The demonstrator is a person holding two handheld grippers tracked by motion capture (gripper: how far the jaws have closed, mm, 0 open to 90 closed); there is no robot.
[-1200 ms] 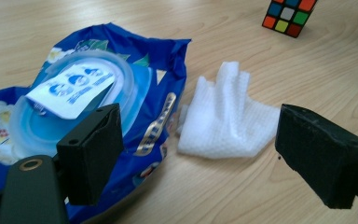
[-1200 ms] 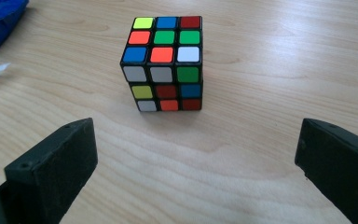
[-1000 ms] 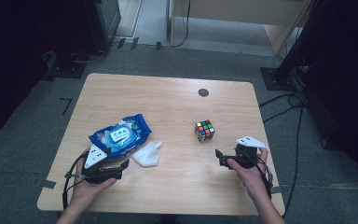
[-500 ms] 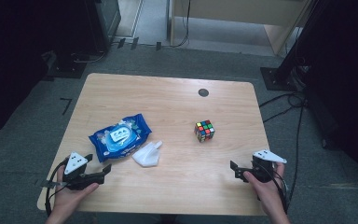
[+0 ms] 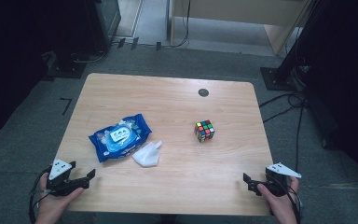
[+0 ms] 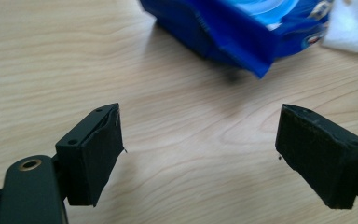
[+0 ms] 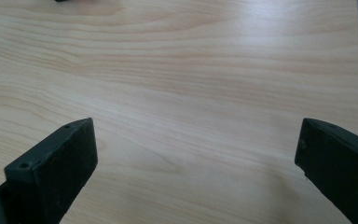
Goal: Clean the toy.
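High view showed my left claw (image 5: 85, 178) and right claw (image 5: 250, 183) spread wide, empty, near the blue wipes pack (image 5: 120, 137).

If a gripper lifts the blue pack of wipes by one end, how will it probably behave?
The blue pack of wipes looks soft and creased, so it would probably sag. Its glossy film may slip between the jaws. It lies flat on the table, so rolling seems unlikely.
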